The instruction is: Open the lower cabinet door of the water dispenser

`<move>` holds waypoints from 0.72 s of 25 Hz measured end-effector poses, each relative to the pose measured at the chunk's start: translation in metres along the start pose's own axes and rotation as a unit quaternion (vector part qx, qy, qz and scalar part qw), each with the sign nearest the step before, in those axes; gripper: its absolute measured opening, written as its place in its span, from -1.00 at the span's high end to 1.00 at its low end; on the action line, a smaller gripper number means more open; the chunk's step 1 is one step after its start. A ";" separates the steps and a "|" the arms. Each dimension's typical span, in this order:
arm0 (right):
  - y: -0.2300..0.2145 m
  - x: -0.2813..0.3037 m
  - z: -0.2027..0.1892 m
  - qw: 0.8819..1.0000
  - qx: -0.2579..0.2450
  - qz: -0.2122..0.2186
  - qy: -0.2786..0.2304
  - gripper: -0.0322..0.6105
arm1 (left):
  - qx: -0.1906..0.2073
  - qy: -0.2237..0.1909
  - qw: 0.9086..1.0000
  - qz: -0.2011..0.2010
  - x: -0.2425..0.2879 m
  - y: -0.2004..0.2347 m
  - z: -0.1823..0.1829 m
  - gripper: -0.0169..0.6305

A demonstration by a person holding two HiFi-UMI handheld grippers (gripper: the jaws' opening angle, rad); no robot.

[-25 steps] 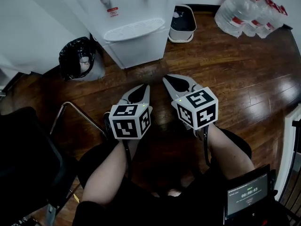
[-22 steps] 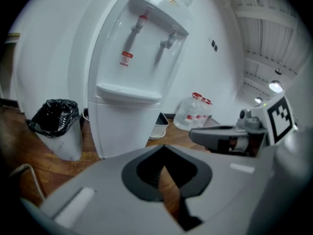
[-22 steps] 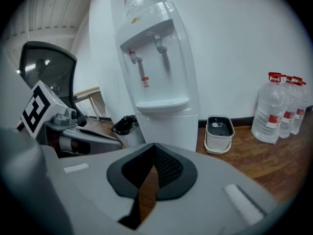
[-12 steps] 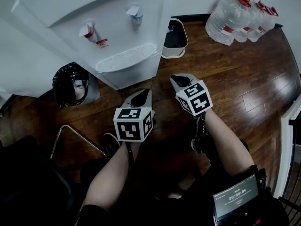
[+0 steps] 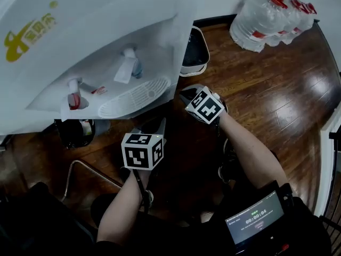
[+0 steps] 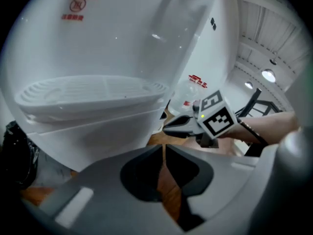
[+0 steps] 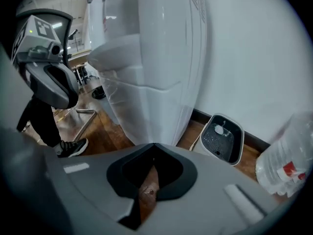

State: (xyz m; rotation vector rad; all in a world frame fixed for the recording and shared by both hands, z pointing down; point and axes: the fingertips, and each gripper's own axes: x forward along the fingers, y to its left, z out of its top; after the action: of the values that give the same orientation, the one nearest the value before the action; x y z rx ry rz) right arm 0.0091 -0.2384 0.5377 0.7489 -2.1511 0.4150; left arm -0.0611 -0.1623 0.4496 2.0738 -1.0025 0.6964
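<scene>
White plastic is filling the left half of the head view: the water dispenser (image 5: 106, 41) is standing on the wooden floor (image 5: 277, 95) against the wall, with a black bin bag (image 5: 79, 133) sitting just beside it at the far left and its ribbed drip tray (image 5: 133, 96) jutting out over the front; the lower cabinet door (image 6: 93, 146) is lying beneath that tray, hidden from above and showing in the left gripper view as a plain white panel close ahead; no handle or recess is showing on it, so which edge is swinging free I cannot tell; the left tool (image 5: 159, 124) is hovering in front of the panel, apart from it, its jaws having just been opening to a thin slit with nothing between them; the right tool (image 5: 182, 93) is hanging near the dispenser's right corner, clenched tight and empty, touching nothing; further right a small white bin (image 5: 194, 52) is resting by the skirting, and large water bottles (image 5: 269, 12) are standing well apart near the far wall; the door is looking like a light, stiff, glossy skin, slippery to a flat squeeze; hooking a jaw tip behind its free edge is seeming the surest hold, with a gentle pull, since a hard tug is risking shifting the whole dispenser
</scene>
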 end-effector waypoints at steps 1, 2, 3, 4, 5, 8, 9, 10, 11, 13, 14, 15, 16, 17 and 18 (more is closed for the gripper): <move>-0.004 0.005 -0.002 1.000 -0.006 0.003 0.008 0.89 | -0.006 0.005 1.000 -0.005 0.004 0.003 0.000 0.82; -0.008 0.010 -0.002 1.000 -0.013 0.008 0.015 0.89 | -0.014 0.006 1.000 -0.009 0.007 0.005 0.000 0.82; -0.011 0.014 -0.003 0.999 -0.020 0.015 0.022 0.89 | -0.025 0.005 1.000 -0.013 0.010 0.007 0.000 0.81; -0.013 0.018 -0.004 0.999 -0.024 0.026 0.027 0.89 | -0.035 0.004 0.999 -0.018 0.012 0.009 0.000 0.81; -0.014 0.022 -0.005 0.999 -0.024 0.038 0.030 0.89 | -0.043 0.006 0.999 -0.023 0.014 0.010 -0.002 0.81; -0.014 0.034 -0.005 0.997 -0.027 0.074 0.026 0.64 | -0.044 0.020 0.998 -0.036 0.019 0.007 -0.008 0.80; -0.013 0.037 -0.004 0.995 -0.029 0.087 0.026 0.44 | -0.038 0.026 0.998 -0.040 0.021 0.006 -0.009 0.79; -0.011 0.039 -0.003 0.994 -0.032 0.099 0.025 0.28 | -0.031 0.031 0.998 -0.043 0.022 0.004 -0.010 0.79; -0.008 0.042 -0.003 0.993 -0.035 0.110 0.023 0.16 | -0.024 0.035 0.998 -0.043 0.023 0.003 -0.010 0.79; -0.004 0.048 -0.001 0.991 -0.040 0.125 0.008 0.09 | -0.010 0.041 0.998 -0.035 0.024 0.003 -0.011 0.79; -0.001 0.050 0.002 0.991 -0.041 0.129 0.000 0.06 | -0.004 0.043 0.999 -0.031 0.025 0.004 -0.011 0.79; 0.003 0.050 0.004 0.990 -0.046 0.132 -0.005 0.05 | -0.001 0.044 0.999 -0.028 0.026 0.005 -0.011 0.79; 0.006 0.052 0.005 0.990 -0.055 0.133 -0.006 0.02 | 0.000 0.043 0.999 -0.026 0.026 0.005 -0.010 0.79; 0.009 0.055 0.005 0.989 -0.069 0.131 -0.004 -0.05 | 0.000 0.042 0.999 -0.024 0.026 0.005 -0.009 0.79; 0.009 0.058 0.004 0.989 -0.083 0.123 0.000 -0.08 | 0.001 0.041 0.999 -0.022 0.025 0.005 -0.009 0.79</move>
State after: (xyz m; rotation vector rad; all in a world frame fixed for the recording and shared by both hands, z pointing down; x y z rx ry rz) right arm -0.0283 -0.2549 0.5806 0.3908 -2.2534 0.3581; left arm -0.0532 -0.1687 0.4744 2.0467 -0.9085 0.7542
